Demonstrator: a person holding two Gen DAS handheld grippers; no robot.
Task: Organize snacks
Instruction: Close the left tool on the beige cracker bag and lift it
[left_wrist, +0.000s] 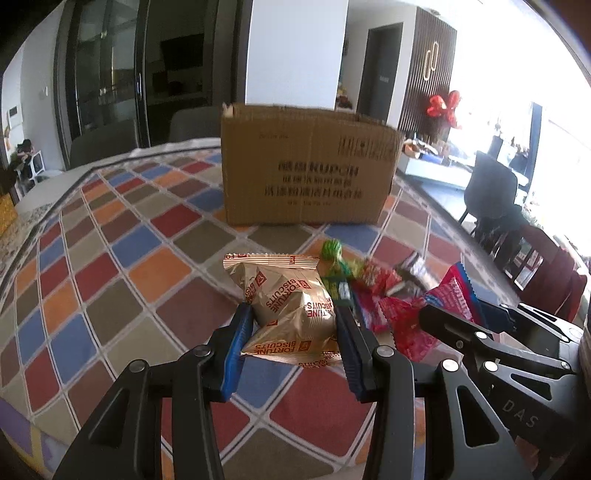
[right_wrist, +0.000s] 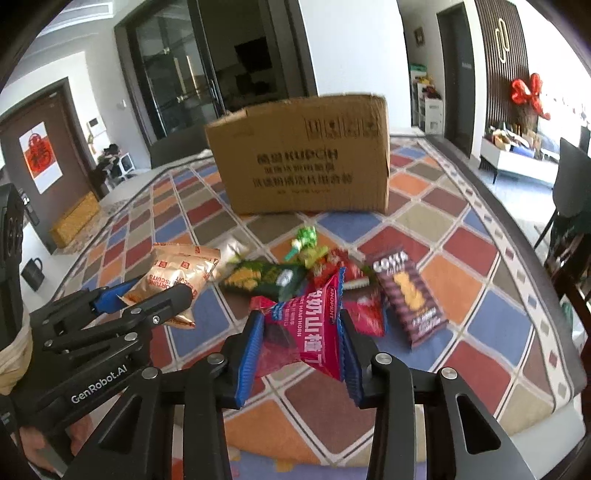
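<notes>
Left gripper (left_wrist: 293, 321) pinches one gold biscuit packet (left_wrist: 288, 299), blue pads pressed into both its sides. Whether the packet is lifted or resting on the tablecloth (left_wrist: 122, 266) can't be told. Right gripper (right_wrist: 301, 332) pinches one pink hawthorn packet (right_wrist: 306, 325), held up clear of the cloth, in front of the cardboard box (right_wrist: 306, 158).

Snack pile sits in front of the box, between it and the grippers. The gold packet is at the pile's left end, the pink one at its near edge.

Risks: both packets are puffy and slick, so a grip on air or film alone could slip when carried toward the box. The two grippers are close together, and swinging both at once could knock them. The red packet (right_wrist: 365, 312) just beside the right finger could get dragged.

Counts: one box; one gold packet; one pink; one brown biscuit bar (right_wrist: 408, 295); one dark green packet (right_wrist: 266, 278); at least one red. Small green candies (right_wrist: 306, 240) are too blurred to count.
</notes>
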